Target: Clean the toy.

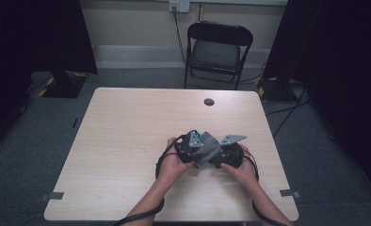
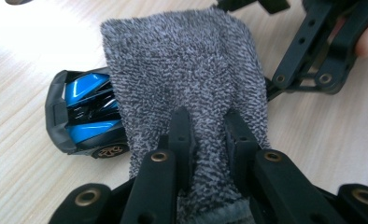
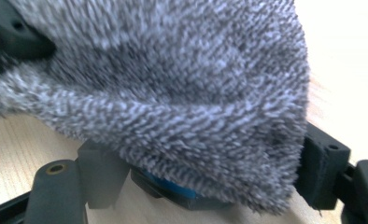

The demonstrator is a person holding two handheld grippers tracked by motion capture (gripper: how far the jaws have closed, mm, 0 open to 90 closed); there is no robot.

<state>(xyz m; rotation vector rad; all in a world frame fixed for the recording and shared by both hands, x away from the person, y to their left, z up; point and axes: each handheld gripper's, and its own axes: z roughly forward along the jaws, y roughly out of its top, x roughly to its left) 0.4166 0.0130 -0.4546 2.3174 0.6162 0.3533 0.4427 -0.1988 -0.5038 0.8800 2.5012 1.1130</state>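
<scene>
A grey fuzzy sock (image 2: 187,70) lies draped over a blue and black toy car (image 2: 84,112), whose tail sticks out from under it. My left gripper (image 2: 205,126) is shut on the sock near its hem, with fabric bunched between the pads. My right gripper (image 3: 210,172) faces it, jaws wide on either side of the car (image 3: 173,189). One pad sits against the car's side; the sock (image 3: 173,93) hides the other side. In the high view both grippers meet right of the table's middle, with the sock (image 1: 211,146) between them.
The pale wooden table (image 1: 127,136) has a round cable hole (image 1: 209,101) near its far edge. A black folding chair (image 1: 219,47) stands beyond it. Cables run over the floor at the right, and dark curtains hang on both sides.
</scene>
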